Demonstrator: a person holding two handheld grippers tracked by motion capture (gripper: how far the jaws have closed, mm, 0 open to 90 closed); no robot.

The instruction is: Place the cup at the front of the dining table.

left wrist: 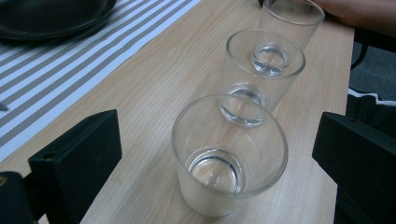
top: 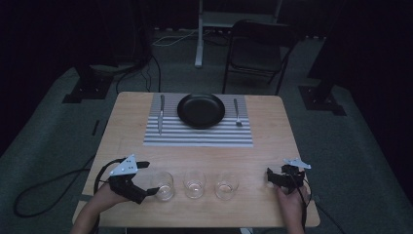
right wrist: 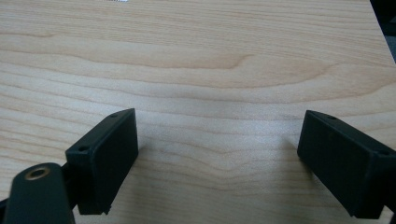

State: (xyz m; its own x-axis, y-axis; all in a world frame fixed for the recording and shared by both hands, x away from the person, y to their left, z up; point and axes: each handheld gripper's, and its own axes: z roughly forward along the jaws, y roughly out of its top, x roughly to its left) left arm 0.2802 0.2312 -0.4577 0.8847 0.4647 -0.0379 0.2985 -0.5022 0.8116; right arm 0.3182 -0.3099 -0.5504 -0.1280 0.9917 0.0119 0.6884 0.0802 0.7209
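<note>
Three empty glasses are lined up in a row near the front edge of the wooden surface [top: 272, 126]. The left claw [top: 155, 191] is seen at the left glass [top: 163, 185], jaws spread wide apart w/ the glass standing upright between them; in the left gripper view the glass [left wrist: 229, 154] is framed by both jaws, no contact visible on either side. The middle glass [left wrist: 259, 70] and right glass [left wrist: 292, 18] are lined up behind it, each just beside the next.

The right claw [top: 268, 176] is held low at the front right corner, well apart from the right glass [top: 226, 186]. Its jaws are apart too, w/ bare wood shown between them in the right gripper view [right wrist: 217, 154].

Further back, a striped placemat [top: 195, 136] is laid out w/ a black plate [top: 200, 110] on it, a knife [top: 161, 113] to the plate's left & a fork [top: 237, 113] to its right.
</note>
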